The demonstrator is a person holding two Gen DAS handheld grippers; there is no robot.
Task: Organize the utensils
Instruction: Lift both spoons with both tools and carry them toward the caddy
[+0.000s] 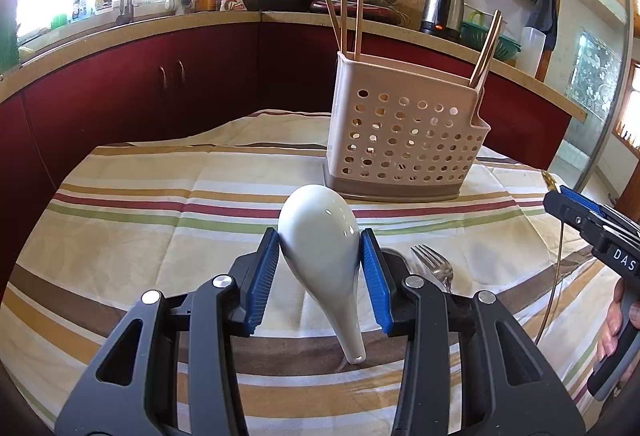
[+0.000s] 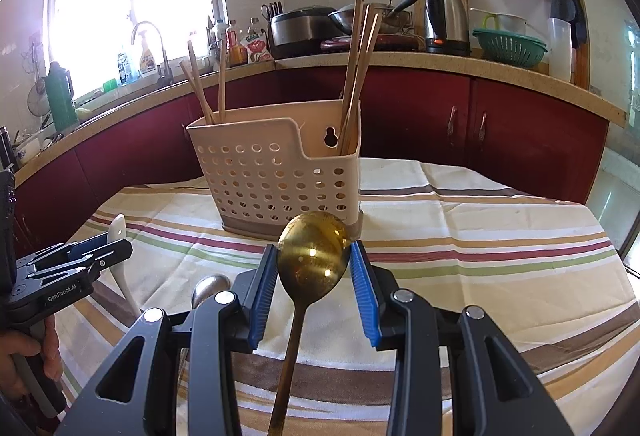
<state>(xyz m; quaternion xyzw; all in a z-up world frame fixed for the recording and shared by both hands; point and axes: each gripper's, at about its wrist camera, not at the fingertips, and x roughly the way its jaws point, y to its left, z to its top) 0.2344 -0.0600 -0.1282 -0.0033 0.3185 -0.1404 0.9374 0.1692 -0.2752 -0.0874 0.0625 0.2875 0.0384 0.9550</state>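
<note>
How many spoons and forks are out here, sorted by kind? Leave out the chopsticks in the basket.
Spoons: 3 (white ceramic spoon, gold spoon, silver spoon)
Forks: 1 (silver fork)
Total: 4

- You can read white letters "DAS" on the black plastic body of the right gripper (image 1: 554,192), seen at the right edge of your left wrist view; the word runs on out of frame.
- You can read "GenRobot.AI" in small white print on the black body of the left gripper (image 2: 116,244), at the left edge of your right wrist view.
- Labels on the bottles on the beige stone counter (image 2: 400,58) are too small to read.
</note>
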